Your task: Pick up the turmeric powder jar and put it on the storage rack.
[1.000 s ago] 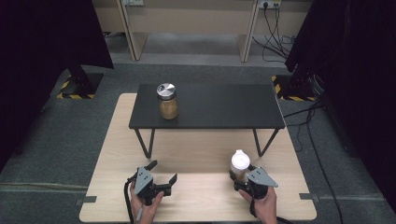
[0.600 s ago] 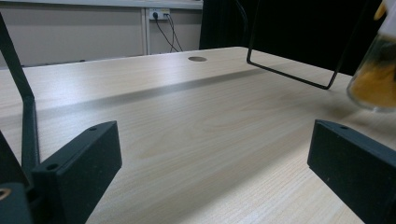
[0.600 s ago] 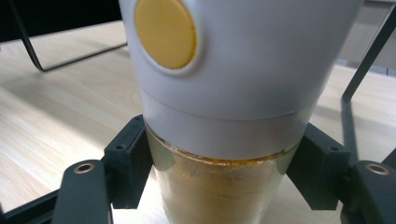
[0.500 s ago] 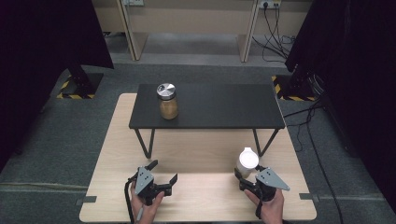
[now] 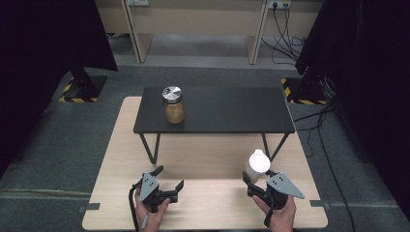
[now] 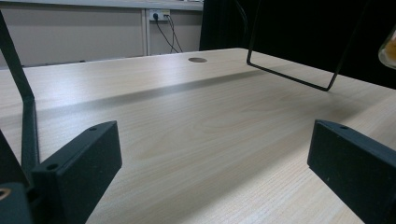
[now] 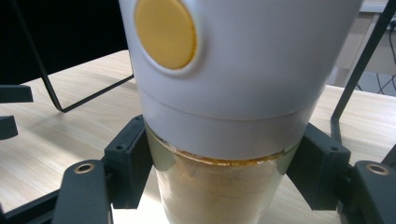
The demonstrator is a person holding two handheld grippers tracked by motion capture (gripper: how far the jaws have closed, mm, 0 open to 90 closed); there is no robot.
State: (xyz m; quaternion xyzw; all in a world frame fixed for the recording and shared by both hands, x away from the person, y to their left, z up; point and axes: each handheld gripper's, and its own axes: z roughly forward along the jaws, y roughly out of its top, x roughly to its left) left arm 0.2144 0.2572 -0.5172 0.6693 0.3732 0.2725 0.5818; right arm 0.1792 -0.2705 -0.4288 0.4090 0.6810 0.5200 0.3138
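the right claw [image 5: 257, 186] is pinching a white-capped spice jar [image 5: 257, 166] near the front right of the light wooden table [image 5: 212, 159], and the jar is standing upright between the two black jaws, its cap rising above them. in the right gripper view the jaws are pressing on either side of the jar's clear glass body [image 7: 219, 191], just below the white cap [image 7: 243, 70], and a tan powder is filling the glass; a round yellow disc [image 7: 164, 31] is sitting on the cap, facing the camera. in the high view the jar is lying just ahead of the person's right hand [image 5: 278, 212] and close to the right front leg of a small black raised table [image 5: 217, 110] that is standing on the wooden one. on that black top, well apart from the held jar and toward its left end, a second jar [image 5: 173, 104] with a silver lid and brownish contents is standing upright. the black table's thin wire legs [image 6: 299, 79] are crossing the space ahead of both hands. the left claw [image 5: 168, 177] is spread wide with nothing between its jaws, resting low at the front left of the wooden table, well apart from the right one.
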